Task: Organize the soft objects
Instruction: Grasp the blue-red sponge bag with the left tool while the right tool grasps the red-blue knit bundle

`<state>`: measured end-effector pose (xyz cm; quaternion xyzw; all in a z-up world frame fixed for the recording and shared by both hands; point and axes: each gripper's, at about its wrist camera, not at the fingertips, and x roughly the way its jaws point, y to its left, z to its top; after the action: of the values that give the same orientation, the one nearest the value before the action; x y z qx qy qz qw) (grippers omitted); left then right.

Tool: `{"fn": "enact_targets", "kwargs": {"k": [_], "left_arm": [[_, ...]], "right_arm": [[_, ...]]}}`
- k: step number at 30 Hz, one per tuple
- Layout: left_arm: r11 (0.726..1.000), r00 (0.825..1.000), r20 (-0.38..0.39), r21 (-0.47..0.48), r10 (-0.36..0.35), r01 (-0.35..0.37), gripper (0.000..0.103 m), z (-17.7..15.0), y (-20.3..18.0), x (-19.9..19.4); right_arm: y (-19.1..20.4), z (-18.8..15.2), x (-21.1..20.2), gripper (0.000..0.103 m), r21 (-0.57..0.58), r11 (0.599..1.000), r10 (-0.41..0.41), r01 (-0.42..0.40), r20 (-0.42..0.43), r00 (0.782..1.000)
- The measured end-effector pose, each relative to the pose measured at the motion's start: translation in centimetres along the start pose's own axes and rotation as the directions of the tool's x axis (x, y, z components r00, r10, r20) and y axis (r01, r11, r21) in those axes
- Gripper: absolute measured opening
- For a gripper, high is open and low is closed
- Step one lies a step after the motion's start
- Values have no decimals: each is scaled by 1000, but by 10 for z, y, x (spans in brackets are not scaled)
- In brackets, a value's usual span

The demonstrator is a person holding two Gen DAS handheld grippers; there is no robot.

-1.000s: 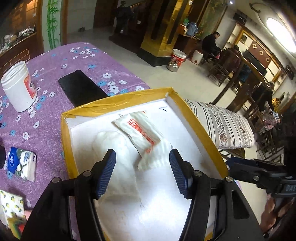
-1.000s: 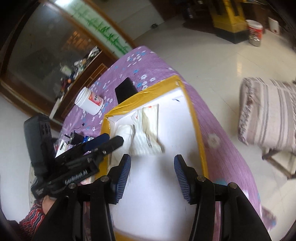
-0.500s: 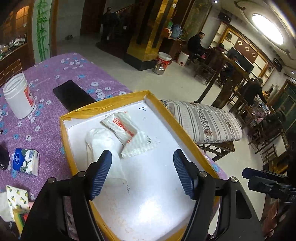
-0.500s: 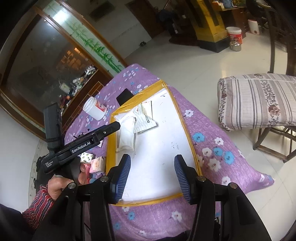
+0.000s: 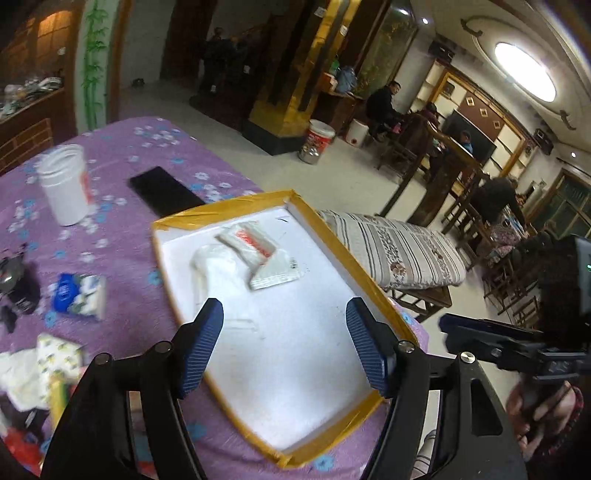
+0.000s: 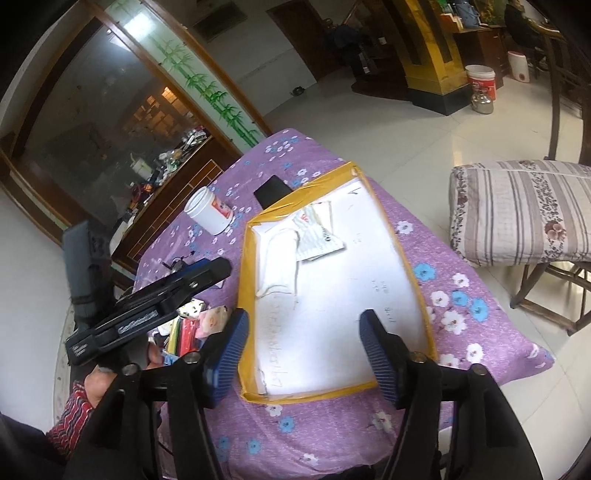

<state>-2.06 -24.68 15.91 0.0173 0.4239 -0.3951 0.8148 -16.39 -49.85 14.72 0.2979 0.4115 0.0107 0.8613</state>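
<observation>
Left wrist view: the left gripper [image 5: 284, 343] hangs spread and empty above the yellow-rimmed tray [image 5: 325, 229]; ahead lie three soft packets [image 5: 255, 254]. To its left wait a blue tissue pack [image 5: 79, 295] and a patterned pack [image 5: 59, 354]; approach low, pinch mid-pack. Right wrist view: the right gripper [image 6: 301, 343] is likewise spread, empty, over the tray's near end.

Both pictures curve a lot at the edges, and the corners go black. In the left view, a big round ceiling lamp [image 5: 524, 72] glows so bright it is pure white. That picture is smeared by blur: the white jar [image 5: 66, 184] and the tissue packs [image 5: 79, 297] look fuzzy. The right view is sharper. Its shiny floor [image 6: 417, 122] glares with pale light, and a bright patch shines in the glass wall [image 6: 136, 22]. The far room stays dim.
</observation>
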Motion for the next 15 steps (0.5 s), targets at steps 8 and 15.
{"fn": "enact_targets", "kwargs": {"k": [8,15], "left_arm": [[983,988,95,-146,124,-110,79,-40,68,-77],[887,940,89,-373,328,-274,79,-103,144,-140]], "right_arm": [[56,-3,66,73,-101,989,93,-108,-145,985],[143,-26,127,82,-275,932,147,-237,-309,940]]}}
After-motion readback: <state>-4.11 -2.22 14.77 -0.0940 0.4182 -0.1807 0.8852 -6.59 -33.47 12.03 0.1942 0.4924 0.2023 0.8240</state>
